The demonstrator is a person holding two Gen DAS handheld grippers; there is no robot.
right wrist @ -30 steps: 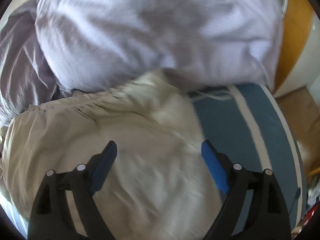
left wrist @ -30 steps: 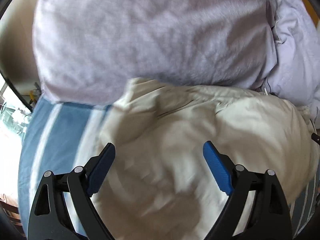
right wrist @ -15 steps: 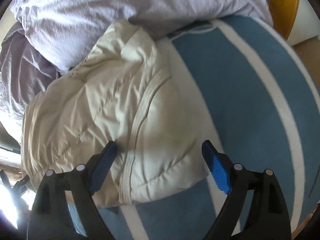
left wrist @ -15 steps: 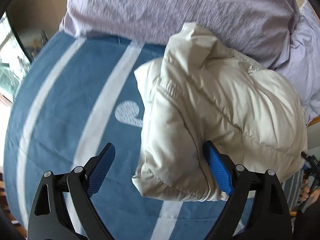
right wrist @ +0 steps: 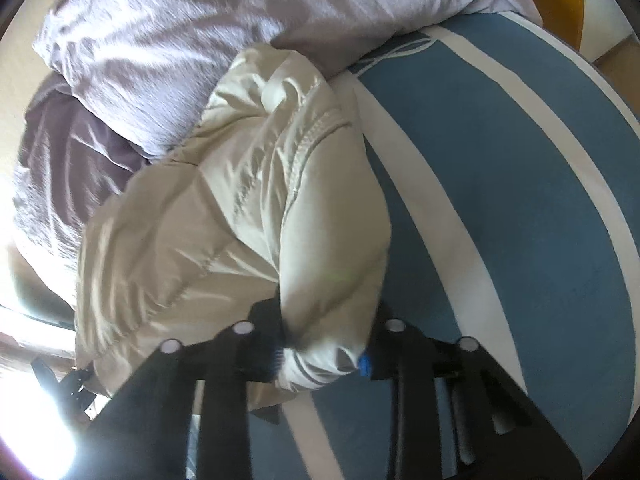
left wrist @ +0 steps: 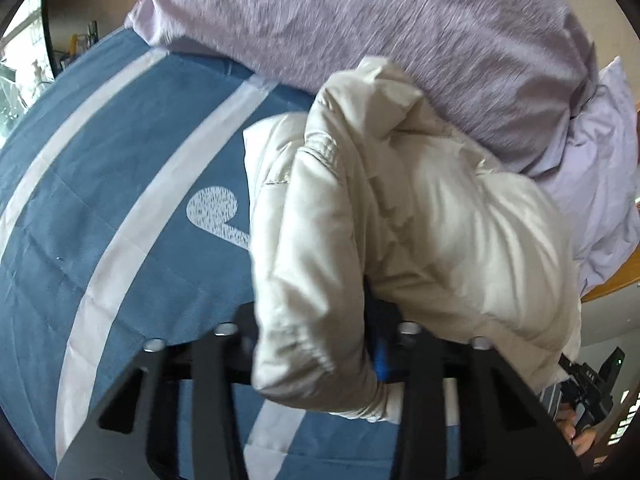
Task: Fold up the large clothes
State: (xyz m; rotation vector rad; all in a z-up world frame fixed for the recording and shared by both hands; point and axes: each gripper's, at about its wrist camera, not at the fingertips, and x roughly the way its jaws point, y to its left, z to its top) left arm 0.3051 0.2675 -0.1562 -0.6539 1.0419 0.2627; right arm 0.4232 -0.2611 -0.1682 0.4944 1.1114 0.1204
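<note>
Both tools are on the cream puffer jacket (left wrist: 420, 220) now. My left gripper (left wrist: 316, 344) has its jaws closing, with the jacket's gathered near edge bunched between the pads; the fabric spills over the left finger and hides it, and only the blue pad (left wrist: 380, 356) on the right side shows. My right gripper (right wrist: 320, 354) is closing too, jaws narrow, pinching the jacket's other near corner between its blue pads (right wrist: 363, 360). From each tool the jacket's bulk runs forward and away, up to the lilac duvet (left wrist: 380, 40) ahead. It lies on the blue bedsheet with white stripes (left wrist: 120, 200), which shows bare to the outer side of each gripper.
</note>
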